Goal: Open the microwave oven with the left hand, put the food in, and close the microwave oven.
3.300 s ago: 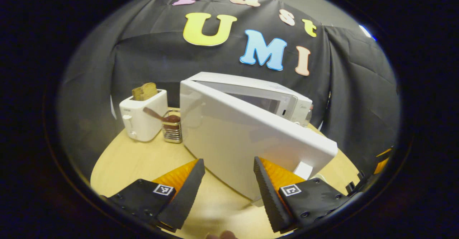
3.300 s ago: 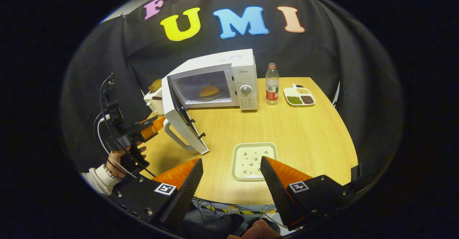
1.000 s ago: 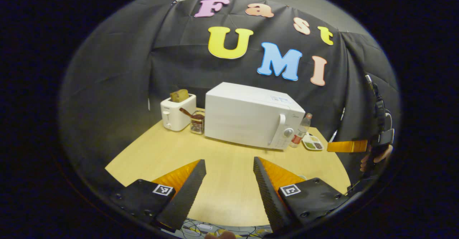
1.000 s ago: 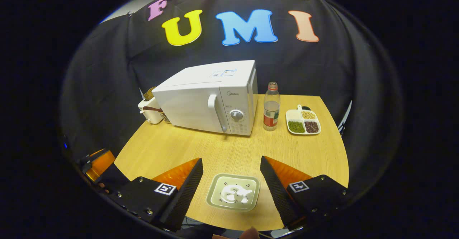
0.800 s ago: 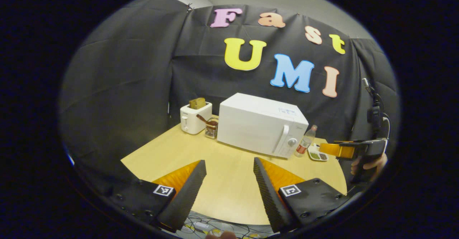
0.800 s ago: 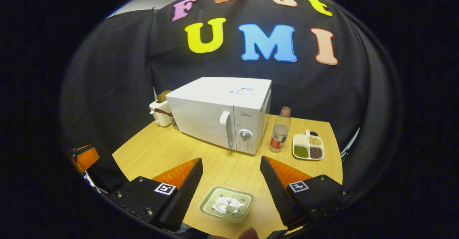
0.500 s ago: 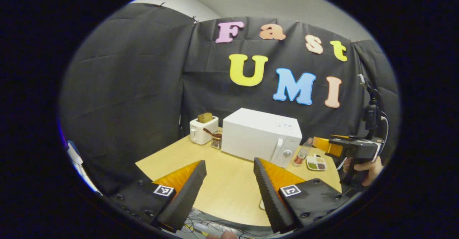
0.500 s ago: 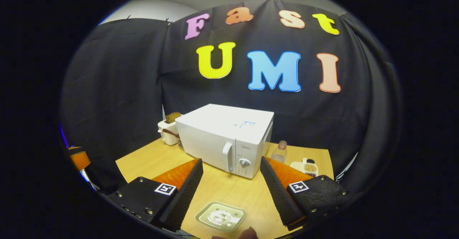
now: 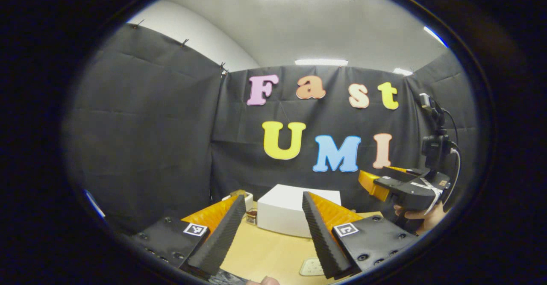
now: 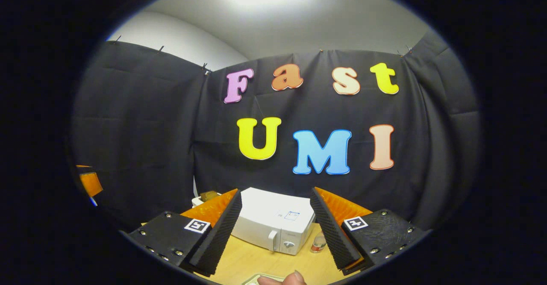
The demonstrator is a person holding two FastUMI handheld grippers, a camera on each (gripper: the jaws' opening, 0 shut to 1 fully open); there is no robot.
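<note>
Both grippers raised and tilted up toward the booth wall and ceiling.

Left gripper (image 9: 273, 233): fingers spread wide, nothing between them, well clear of the wooden table (image 9: 265, 255) below. Between the fingertips sits the white microwave oven (image 9: 286, 214), door shut, standing toward the back of the table against the black cloth. To its left, partly hidden behind the left finger, a white toaster (image 9: 247, 199) and a small wire holder (image 9: 251, 217). A pale plate (image 9: 311, 267) lies near the table's front edge, partly hidden by the right finger.

At the right of the left gripper view, the right gripper (image 9: 376, 182) is held level in the air by a hand (image 9: 421, 218), off the table's right side, apart from the microwave.

Right gripper (image 10: 275, 233) in its own view: fingers also wide apart, empty. Microwave oven (image 10: 273, 225) seen between them, handle and dial facing forward, door closed. A bottle (image 10: 318, 243) stands just right of it. Open table surface (image 10: 248, 261) in front of the microwave. A fingertip (image 10: 284, 280) shows at the bottom edge.
</note>
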